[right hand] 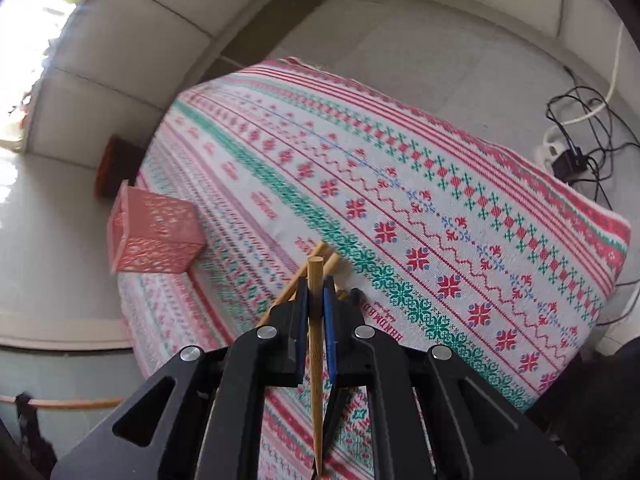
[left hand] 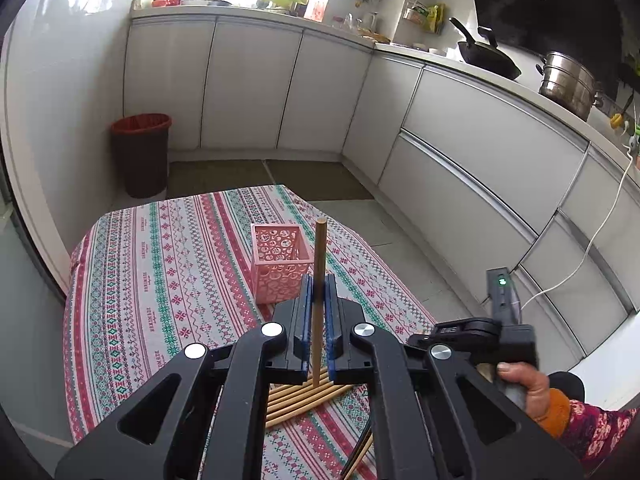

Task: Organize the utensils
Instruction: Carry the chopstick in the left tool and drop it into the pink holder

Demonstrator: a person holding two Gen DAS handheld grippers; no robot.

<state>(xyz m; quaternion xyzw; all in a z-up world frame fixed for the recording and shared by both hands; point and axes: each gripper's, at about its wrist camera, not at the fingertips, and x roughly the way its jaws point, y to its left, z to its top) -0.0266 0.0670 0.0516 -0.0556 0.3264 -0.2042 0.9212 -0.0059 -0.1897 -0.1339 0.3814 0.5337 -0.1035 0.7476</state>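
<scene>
Above the striped worktop, each hand-held gripper, left and right, is clamped on a chopstick: light, stiff, slippery, best pinched mid-length.

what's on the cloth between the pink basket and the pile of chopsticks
Nothing lies there: only bare patterned tablecloth separates the pink basket from the loose chopsticks. The right wrist view shows this stretch best.

A red-lined dark waste bin stands against white kitchen cabinets; a black wok and steel stockpot sit on the counter.
</scene>
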